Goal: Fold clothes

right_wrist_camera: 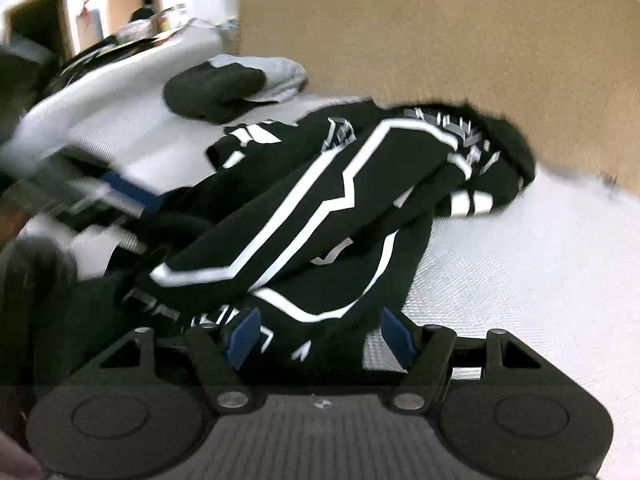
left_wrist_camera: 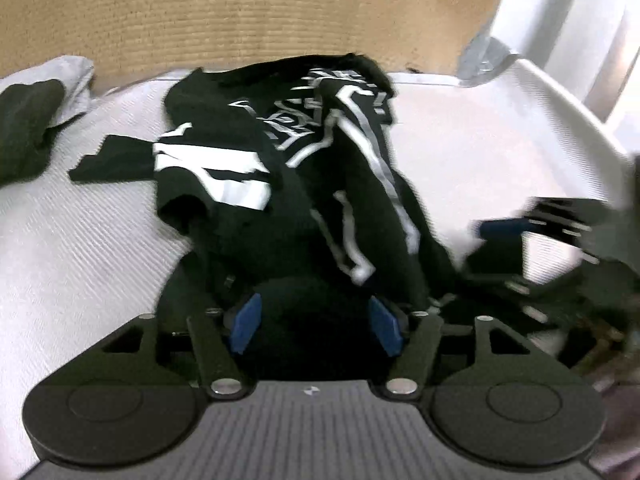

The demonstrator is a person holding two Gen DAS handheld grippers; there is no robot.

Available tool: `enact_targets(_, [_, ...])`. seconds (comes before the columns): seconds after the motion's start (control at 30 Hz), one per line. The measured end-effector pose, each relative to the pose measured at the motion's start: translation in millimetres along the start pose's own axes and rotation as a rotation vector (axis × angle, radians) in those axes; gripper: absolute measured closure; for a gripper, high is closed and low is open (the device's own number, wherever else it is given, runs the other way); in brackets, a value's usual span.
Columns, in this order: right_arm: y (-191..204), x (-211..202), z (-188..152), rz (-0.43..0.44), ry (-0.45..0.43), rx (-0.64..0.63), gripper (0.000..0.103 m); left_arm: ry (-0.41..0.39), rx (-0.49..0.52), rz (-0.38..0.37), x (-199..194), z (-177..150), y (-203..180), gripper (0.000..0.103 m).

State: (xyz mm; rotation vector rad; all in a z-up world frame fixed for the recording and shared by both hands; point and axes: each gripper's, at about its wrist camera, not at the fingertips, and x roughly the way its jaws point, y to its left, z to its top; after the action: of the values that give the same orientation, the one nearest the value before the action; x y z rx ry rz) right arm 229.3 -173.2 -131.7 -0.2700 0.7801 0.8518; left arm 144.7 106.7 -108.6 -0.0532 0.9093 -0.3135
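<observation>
A black garment with white stripes (left_wrist_camera: 280, 152) lies crumpled on the white bed cover (left_wrist_camera: 72, 264). In the left wrist view my left gripper (left_wrist_camera: 316, 324) is open, blue pads wide apart, with dark cloth bunched between them. The right wrist view shows the same garment (right_wrist_camera: 320, 208) stretching away from my right gripper (right_wrist_camera: 320, 334), which stands open over its near end; cloth lies between the pads and a strip of bed cover (right_wrist_camera: 520, 280) shows beside the right one. Each gripper appears blurred in the other's view: the right gripper (left_wrist_camera: 492, 252) at right, the left gripper (right_wrist_camera: 136, 216) at left.
A pile of grey and dark clothes (left_wrist_camera: 36, 120) (right_wrist_camera: 232, 84) sits at the far side of the bed, against a tan woven headboard (left_wrist_camera: 240, 12). The bed's edge (left_wrist_camera: 568, 112) curves away on the right. Doorways and clutter (right_wrist_camera: 120, 20) show beyond the bed.
</observation>
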Motion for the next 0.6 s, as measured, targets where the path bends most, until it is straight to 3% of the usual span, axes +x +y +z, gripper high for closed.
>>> enact_targets(0.17, [-35.6, 38.1, 3.9, -0.015, 0.081, 0.163, 0.032, 0.007, 0.071, 0.029, 2.6, -12.3, -7.1, 0.034])
enact_targets(0.27, [-52.4, 42.5, -6.0, 0.059, 0.105, 0.256, 0.032, 0.011, 0.044, -0.013, 2.4, -13.6, 0.8, 0.034])
enact_targets(0.4, [-51.7, 43.1, -10.8, 0.166, 0.102, 0.280, 0.033, 0.011, 0.131, -0.056, -7.7, -14.5, -4.2, 0.035])
enact_targets(0.43, [-49.4, 45.0, -11.3, 0.206, 0.103, 0.282, 0.038, 0.011, 0.137, -0.066, -9.4, -14.4, -4.6, 0.034])
enact_targets(0.5, [-39.7, 50.1, -10.8, 0.204, 0.099, 0.255, 0.043, 0.018, 0.127, -0.079, -7.9, -15.4, -3.8, 0.033])
enact_targets(0.6, [-30.1, 53.7, -9.5, 0.122, 0.084, 0.208, 0.077, 0.042, 0.101, -0.137, -0.8, -17.1, -2.0, 0.033])
